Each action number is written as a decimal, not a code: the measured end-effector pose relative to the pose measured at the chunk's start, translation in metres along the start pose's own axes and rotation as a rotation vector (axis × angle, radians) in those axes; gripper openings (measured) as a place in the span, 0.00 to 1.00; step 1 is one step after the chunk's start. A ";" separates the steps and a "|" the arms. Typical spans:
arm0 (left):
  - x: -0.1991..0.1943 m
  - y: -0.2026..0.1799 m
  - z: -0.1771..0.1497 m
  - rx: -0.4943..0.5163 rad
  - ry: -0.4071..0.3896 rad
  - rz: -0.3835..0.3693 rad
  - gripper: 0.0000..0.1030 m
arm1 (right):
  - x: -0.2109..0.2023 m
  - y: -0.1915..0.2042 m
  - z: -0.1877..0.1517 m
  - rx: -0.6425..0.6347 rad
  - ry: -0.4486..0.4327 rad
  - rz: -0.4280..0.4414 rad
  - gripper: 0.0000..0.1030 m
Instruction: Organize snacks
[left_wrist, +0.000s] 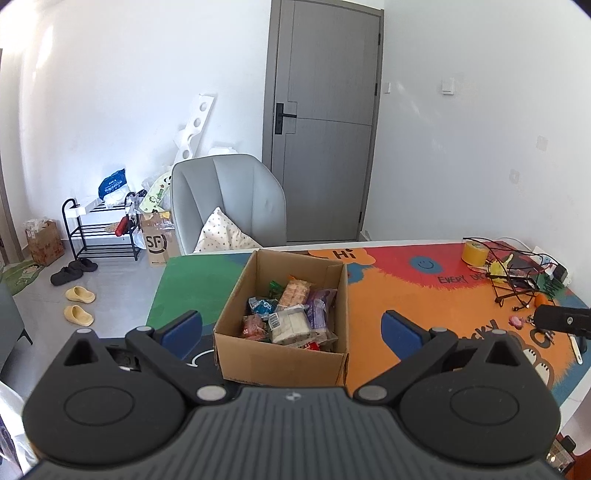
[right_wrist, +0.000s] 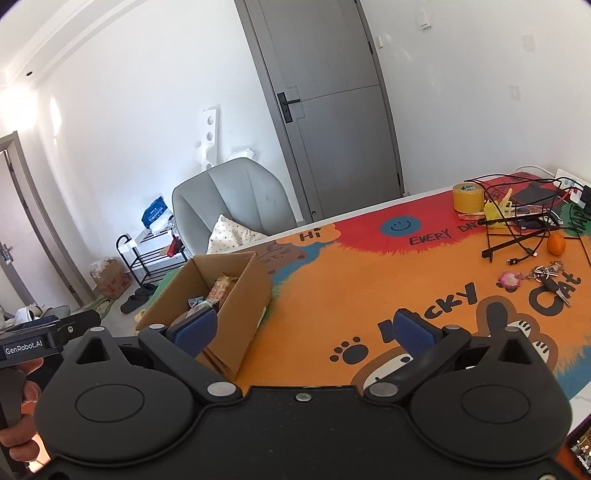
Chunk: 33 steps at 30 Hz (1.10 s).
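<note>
An open cardboard box stands on the colourful table mat. Several wrapped snacks lie inside it. My left gripper is open and empty, its blue pads on either side of the box's near end, held above and in front of it. In the right wrist view the box is at the left, with snacks partly showing. My right gripper is open and empty over the orange mat, to the right of the box.
A yellow tape roll, tangled black cables, an orange and keys lie at the table's far right. A grey chair stands behind the table. A shoe rack and slippers are on the floor at left.
</note>
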<state>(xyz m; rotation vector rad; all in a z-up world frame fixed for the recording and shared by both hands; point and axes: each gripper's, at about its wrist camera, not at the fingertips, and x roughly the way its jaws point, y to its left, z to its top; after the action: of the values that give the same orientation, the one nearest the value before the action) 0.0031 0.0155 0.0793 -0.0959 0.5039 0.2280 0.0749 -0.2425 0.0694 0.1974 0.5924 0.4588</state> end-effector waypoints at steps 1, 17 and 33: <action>-0.001 0.000 0.000 0.009 0.006 -0.001 0.99 | -0.002 0.000 0.000 -0.006 0.004 -0.002 1.00; -0.008 -0.004 -0.006 0.045 0.032 -0.029 0.99 | -0.018 -0.001 -0.004 -0.067 0.026 -0.018 1.00; -0.005 0.000 -0.007 0.035 0.050 -0.035 0.99 | -0.016 0.007 -0.007 -0.107 0.048 -0.023 1.00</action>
<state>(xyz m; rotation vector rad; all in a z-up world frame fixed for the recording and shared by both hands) -0.0044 0.0133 0.0752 -0.0764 0.5558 0.1833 0.0567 -0.2433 0.0740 0.0776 0.6152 0.4731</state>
